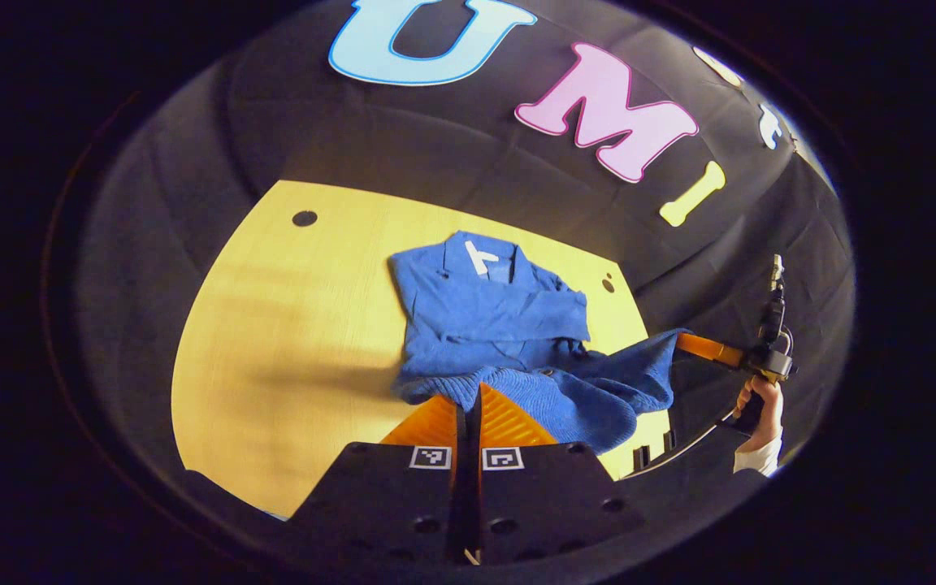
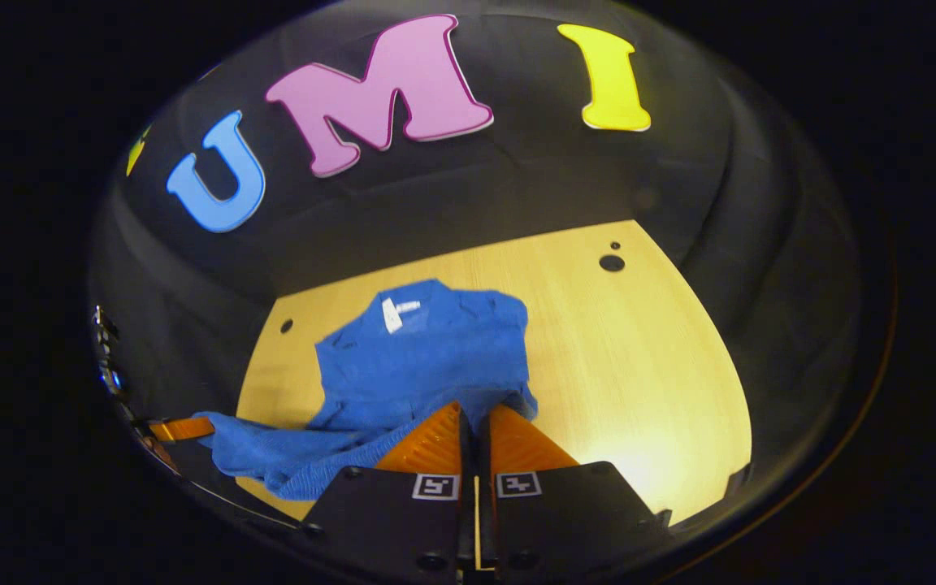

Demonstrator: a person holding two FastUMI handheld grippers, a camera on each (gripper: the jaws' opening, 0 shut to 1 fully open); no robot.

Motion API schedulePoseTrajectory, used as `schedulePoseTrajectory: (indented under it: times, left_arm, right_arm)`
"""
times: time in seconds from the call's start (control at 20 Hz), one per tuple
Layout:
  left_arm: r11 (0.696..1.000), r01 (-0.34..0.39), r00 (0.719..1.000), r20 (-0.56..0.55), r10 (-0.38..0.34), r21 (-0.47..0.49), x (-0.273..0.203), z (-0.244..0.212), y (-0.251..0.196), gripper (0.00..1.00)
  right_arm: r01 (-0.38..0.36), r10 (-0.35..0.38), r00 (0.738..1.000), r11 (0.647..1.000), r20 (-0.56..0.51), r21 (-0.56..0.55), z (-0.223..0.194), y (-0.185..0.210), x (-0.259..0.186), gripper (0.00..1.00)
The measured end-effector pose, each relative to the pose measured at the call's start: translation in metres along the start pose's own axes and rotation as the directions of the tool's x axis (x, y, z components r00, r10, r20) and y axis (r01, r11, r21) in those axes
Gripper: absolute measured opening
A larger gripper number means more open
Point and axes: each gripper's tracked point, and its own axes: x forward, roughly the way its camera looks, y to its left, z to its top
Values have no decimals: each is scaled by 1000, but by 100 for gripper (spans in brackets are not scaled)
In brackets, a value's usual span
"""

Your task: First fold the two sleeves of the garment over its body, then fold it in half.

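Note:
A blue knit garment (image 1: 476,317) lies collar-far on the yellow table (image 1: 273,325), both sleeves laid across its body. Its near hem is raised off the table. My left gripper (image 1: 468,398) is shut on the hem's left corner. The right gripper (image 1: 691,341), held by a hand (image 1: 760,406), pinches the other corner out to the right. In the right gripper view the garment (image 2: 419,357) stretches from my right gripper (image 2: 474,418), shut on the hem, to the left gripper (image 2: 184,428) at the far left. A white label (image 2: 391,315) shows at the collar.
The table (image 2: 639,366) has bare wood on both sides of the garment, with small dark holes (image 1: 304,218) (image 2: 612,262) near its far corners. The booth's black cloth wall closes in behind and beside it.

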Motion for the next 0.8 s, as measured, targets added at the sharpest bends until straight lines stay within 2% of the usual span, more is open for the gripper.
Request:
schedulePoseTrajectory:
  times: [0.2,0.3,0.4,0.6,0.7,0.8]
  left_arm:
    - [994,-53,996,64,59,-90,69,85,27,0]
    - [980,-102,991,64,114,-172,115,112,54,0]
    - [968,-144,988,24,152,-204,168,119,75,0]
    - [963,-254,967,-46,251,-86,227,130,91,0]
    - [947,-314,948,-71,309,-63,245,133,95,0]
    - [945,-328,942,-91,324,-25,242,137,96,0]
  right_arm:
    - [10,-14,999,997,49,79,66,-2,100,2]
    - [23,-25,1000,995,16,101,73,-11,164,2]
    - [28,-22,999,992,-44,125,66,-21,228,2]
    - [24,1,988,988,-157,155,40,-43,312,3]
    - [34,22,974,970,-227,240,27,-50,333,2]
    - [18,59,969,951,-238,308,30,-56,343,10]
